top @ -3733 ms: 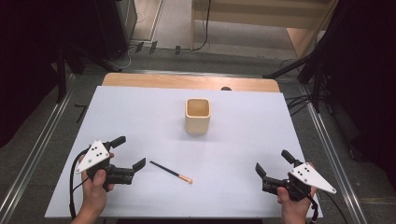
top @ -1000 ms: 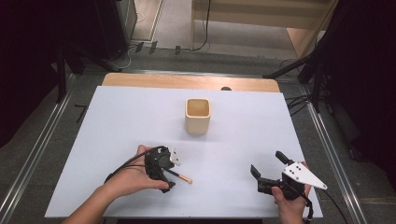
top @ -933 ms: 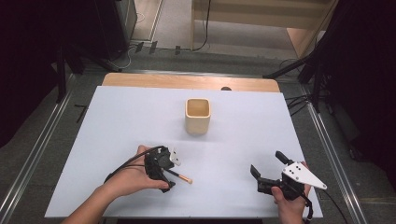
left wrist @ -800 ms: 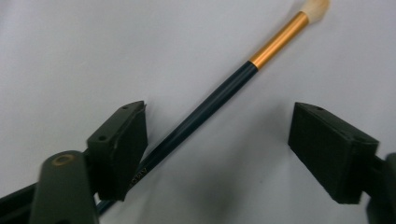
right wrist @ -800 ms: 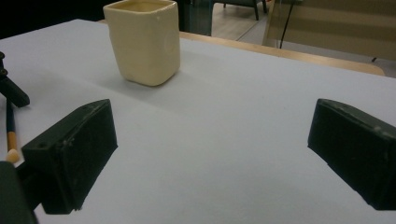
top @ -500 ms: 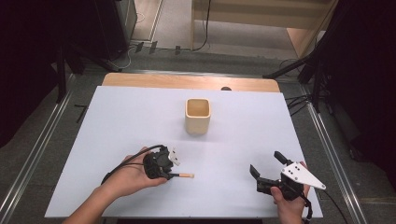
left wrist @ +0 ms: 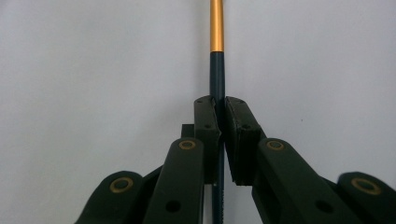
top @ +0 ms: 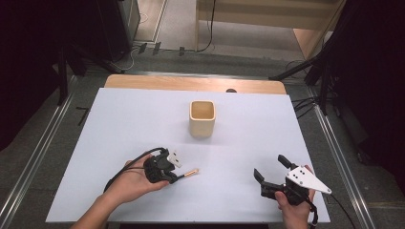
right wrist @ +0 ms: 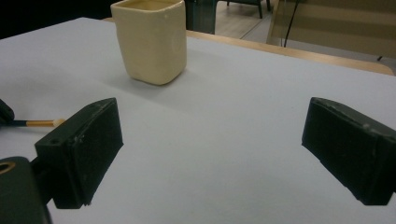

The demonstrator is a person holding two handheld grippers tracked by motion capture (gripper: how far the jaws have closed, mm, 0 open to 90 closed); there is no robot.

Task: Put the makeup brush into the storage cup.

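**Two pads, one thin pencil: room for a slip**

Clamped tight in the left hand-held gripper [top: 162,169]: the dark shaft of the pencil [top: 188,172], gold band and pale tip sticking out toward the right, low over the worktop [top: 124,124], near its front edge. Narrow hold on a round, slim shaft, so likely to swivel or slide between the pads if lifted fast or tilted. Could also snag the tip on the sheet if dragged instead of raised. May tip the cream cup [top: 202,118], well apart toward the far side, if struck on the rim by the long end.

Right hand-held gripper [top: 270,166]: apart, just drawn a shade narrower, nothing between, hovering idle by the front right corner.

Pale, matt, smooth sheet over a wooden board, a strip of bare wood at the far edge. Beyond: grey floor, metal rails along both sides, loose cables, dark stands, light wooden furniture at the back.
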